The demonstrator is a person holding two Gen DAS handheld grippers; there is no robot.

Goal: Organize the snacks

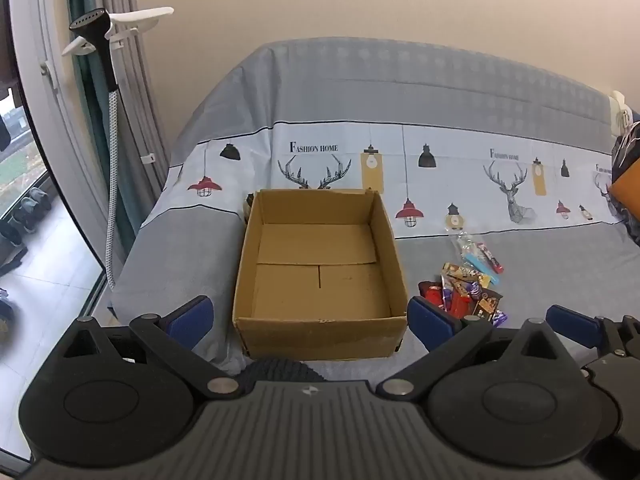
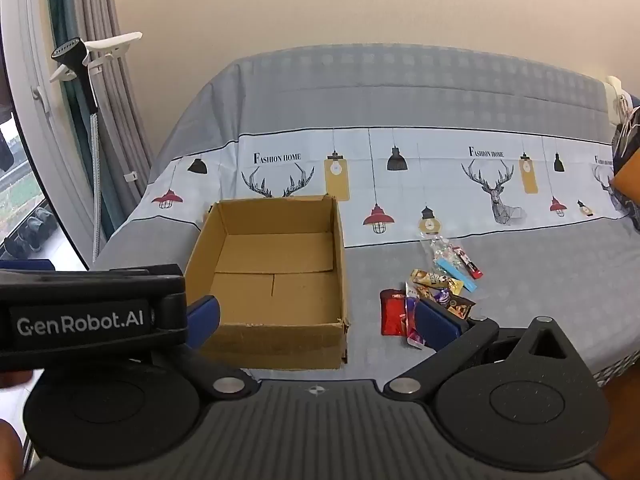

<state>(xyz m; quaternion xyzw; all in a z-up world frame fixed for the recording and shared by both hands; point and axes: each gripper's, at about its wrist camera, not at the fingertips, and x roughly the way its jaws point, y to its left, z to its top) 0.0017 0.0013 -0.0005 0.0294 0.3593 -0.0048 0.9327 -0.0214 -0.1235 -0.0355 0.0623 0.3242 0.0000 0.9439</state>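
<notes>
**Open carton bare inside, snacks loose beside it, both claws wide and holding nothing**

Container: one brown cardboard box (image 1: 320, 272), top open, sits on the cloth-covered surface (image 1: 192, 264) (grey with a white band of lamp and deer prints). Only its folded bottom flaps show inside; no packet is in it.

Snacks: a loose pile of wrapped snacks (image 1: 464, 292) lies on the grey cloth just right of the box, clear of its wall. In the right wrist view the same pile (image 2: 432, 296) shows a red packet (image 2: 390, 312) nearest the box, brown and purple wrappers in the middle, and a clear bag with a light blue stick and a red stick (image 2: 452, 258) at the far end.

Left gripper (image 1: 310, 320): blue pads spread wide, one on each side of the box's near wall. Nothing is between them; contact with the box cannot be confirmed.

Right gripper (image 2: 320, 322): also wide open and holding nothing. Its right pad overlaps the near edge of the snack pile in view; touching or hovering cannot be told. The left unit's black body crosses the left side of this view.

Background: garment steamer head (image 1: 92, 26) on a pole by grey curtains (image 1: 132, 92).
</notes>
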